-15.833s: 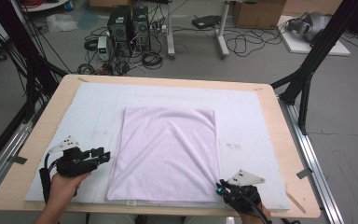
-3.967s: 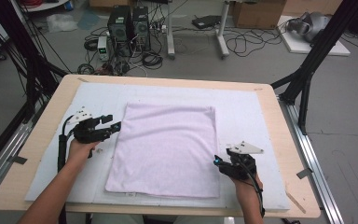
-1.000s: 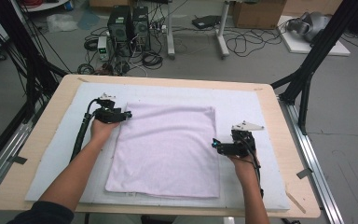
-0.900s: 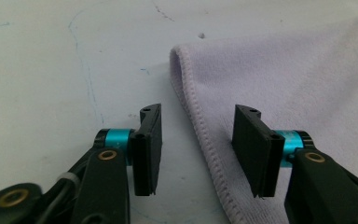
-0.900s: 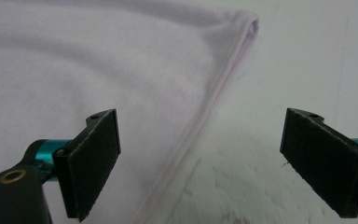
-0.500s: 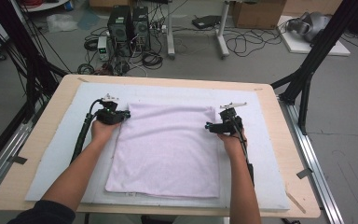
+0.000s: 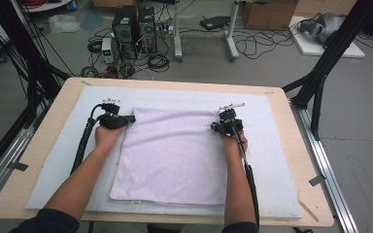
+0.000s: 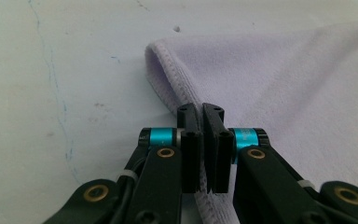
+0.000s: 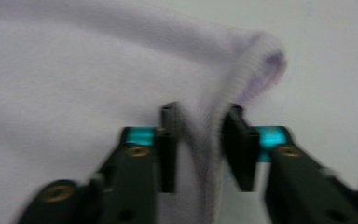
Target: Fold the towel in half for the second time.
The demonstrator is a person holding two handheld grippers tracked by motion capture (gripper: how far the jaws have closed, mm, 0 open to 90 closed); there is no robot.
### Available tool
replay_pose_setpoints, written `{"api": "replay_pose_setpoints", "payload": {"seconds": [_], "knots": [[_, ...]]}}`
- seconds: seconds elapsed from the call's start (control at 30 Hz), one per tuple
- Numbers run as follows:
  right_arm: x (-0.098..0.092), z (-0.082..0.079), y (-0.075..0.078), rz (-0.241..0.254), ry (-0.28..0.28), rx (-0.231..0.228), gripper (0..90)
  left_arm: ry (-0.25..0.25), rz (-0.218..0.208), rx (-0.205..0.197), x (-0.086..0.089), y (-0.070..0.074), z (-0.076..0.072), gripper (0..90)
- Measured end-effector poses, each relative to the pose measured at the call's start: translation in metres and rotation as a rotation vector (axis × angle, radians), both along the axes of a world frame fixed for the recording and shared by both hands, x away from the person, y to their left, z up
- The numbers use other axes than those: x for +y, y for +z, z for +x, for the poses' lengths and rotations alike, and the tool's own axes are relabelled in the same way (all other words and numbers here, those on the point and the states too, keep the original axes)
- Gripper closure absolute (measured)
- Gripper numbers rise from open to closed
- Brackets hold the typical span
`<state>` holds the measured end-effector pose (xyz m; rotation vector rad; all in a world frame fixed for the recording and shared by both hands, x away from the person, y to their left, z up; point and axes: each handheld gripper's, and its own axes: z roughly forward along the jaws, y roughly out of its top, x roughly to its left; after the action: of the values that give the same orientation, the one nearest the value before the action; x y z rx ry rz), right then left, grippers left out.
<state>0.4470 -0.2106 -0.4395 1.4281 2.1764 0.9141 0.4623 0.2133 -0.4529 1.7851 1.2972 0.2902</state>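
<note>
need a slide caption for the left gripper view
Left gripper shut on the hemmed edge of a lilac towel near its corner, on a pale mat.

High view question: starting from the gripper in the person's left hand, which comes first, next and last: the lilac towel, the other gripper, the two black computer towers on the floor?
Measured from the left gripper:
1. Lilac towel: its far left corner sits right at the jaws.
2. Right gripper: across the towel, at its far right corner.
3. Black computer towers: on the floor beyond the table's far edge.
</note>
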Motion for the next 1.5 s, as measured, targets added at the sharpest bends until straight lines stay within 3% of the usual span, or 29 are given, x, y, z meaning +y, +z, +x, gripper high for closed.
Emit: {"api": "replay_pose_setpoints", "payload": {"seconds": [0.1, 0.17, 0.23, 0.33, 0.47, 0.53, 0.6, 0.77, 0.87, 1.0, 1.23, 1.4, 1.5], "knots": [[0.000, 0.001, 0.003, 0.014, -0.022, 0.003, 84.2, 0.025, -0.040, -0.014, 0.005, 0.006, 0.000, 86.0], [-0.003, 0.000, 0.009, 0.057, -0.047, -0.043, 84.4, 0.036, -0.088, -0.034, 0.009, 0.012, -0.001, 86.0], [-0.004, -0.002, 0.015, 0.079, -0.036, -0.080, 84.3, 0.038, -0.114, -0.048, 0.011, 0.016, -0.002, 86.0], [-0.004, -0.006, 0.019, 0.088, -0.018, -0.088, 84.2, 0.009, -0.122, -0.054, 0.014, 0.020, -0.006, 85.9], [-0.008, -0.020, 0.025, 0.150, 0.014, -0.123, 84.1, -0.041, -0.130, -0.082, 0.014, 0.030, -0.015, 85.8], [-0.011, -0.028, 0.028, 0.158, 0.031, -0.128, 84.1, -0.043, -0.169, -0.118, 0.015, 0.034, -0.023, 85.8], [-0.012, -0.036, 0.031, 0.167, 0.046, -0.145, 84.0, -0.053, -0.182, -0.131, 0.016, 0.036, -0.030, 85.7], [-0.014, -0.056, 0.036, 0.193, 0.083, -0.165, 83.5, -0.091, -0.203, -0.132, 0.021, 0.038, -0.049, 85.7], [-0.015, -0.067, 0.037, 0.195, 0.095, -0.152, 83.1, -0.110, -0.200, -0.128, 0.024, 0.036, -0.060, 85.8], [-0.016, -0.085, 0.039, 0.208, 0.108, -0.181, 83.1, -0.138, -0.189, -0.145, 0.029, 0.036, -0.078, 85.6], [-0.024, -0.109, 0.035, 0.230, 0.116, -0.185, 83.0, -0.179, -0.185, -0.155, 0.036, 0.035, -0.105, 85.6], [-0.021, -0.127, 0.033, 0.184, 0.146, -0.178, 83.0, -0.216, -0.179, -0.135, 0.036, 0.034, -0.118, 85.4], [-0.022, -0.134, 0.030, 0.188, 0.154, -0.168, 82.8, -0.237, -0.161, -0.129, 0.036, 0.032, -0.125, 85.3]]}}
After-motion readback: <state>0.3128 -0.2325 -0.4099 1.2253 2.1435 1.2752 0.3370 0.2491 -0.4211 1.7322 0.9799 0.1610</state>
